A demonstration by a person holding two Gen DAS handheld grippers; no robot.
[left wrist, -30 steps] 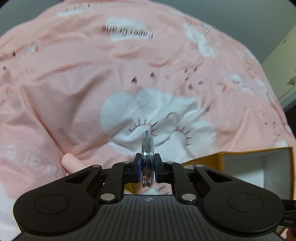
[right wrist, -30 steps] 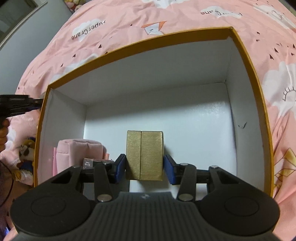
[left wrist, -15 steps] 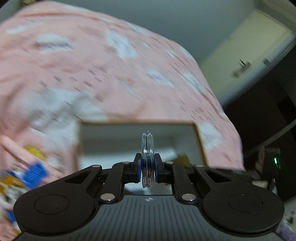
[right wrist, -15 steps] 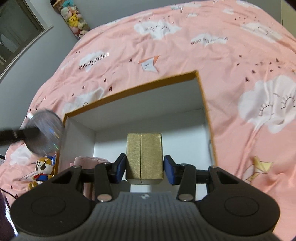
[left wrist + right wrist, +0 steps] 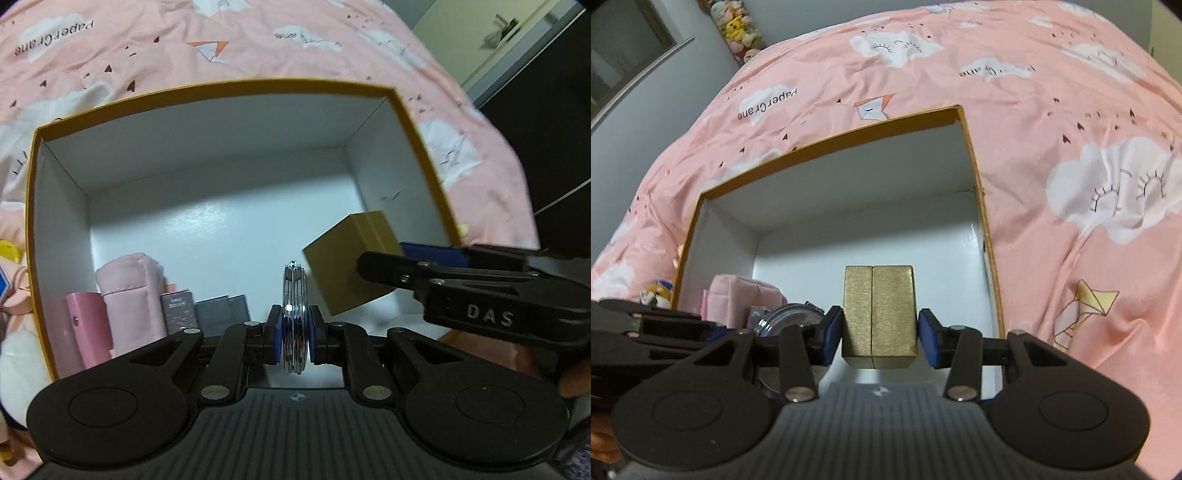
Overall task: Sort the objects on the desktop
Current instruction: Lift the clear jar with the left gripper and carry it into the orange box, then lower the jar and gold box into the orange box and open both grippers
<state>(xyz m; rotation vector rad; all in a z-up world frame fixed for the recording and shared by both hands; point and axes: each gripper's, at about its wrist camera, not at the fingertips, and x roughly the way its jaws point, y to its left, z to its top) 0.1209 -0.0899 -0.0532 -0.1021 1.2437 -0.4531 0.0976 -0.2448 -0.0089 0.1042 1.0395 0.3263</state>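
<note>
My left gripper [image 5: 294, 334] is shut on a round clear compact disc-like case [image 5: 294, 317], held edge-on over the near edge of the orange-rimmed white box [image 5: 221, 192]. My right gripper [image 5: 880, 336] is shut on a gold box [image 5: 879, 314] and holds it above the box's near right part; it also shows in the left wrist view [image 5: 351, 258]. The round case also shows in the right wrist view [image 5: 790, 319], left of the gold box. The white box [image 5: 979, 206] lies on the pink bedcover.
Inside the box at the near left stand a pink pouch [image 5: 129, 288], a pink tube [image 5: 86, 328] and small grey packets [image 5: 218, 312]. The pink cloud-print bedcover [image 5: 1071, 129] surrounds the box. A toy dog [image 5: 657, 295] lies left of the box.
My left gripper has swung from over the bedcover to over the box with the round case. My right gripper has drawn back and up from the box with the gold box.
</note>
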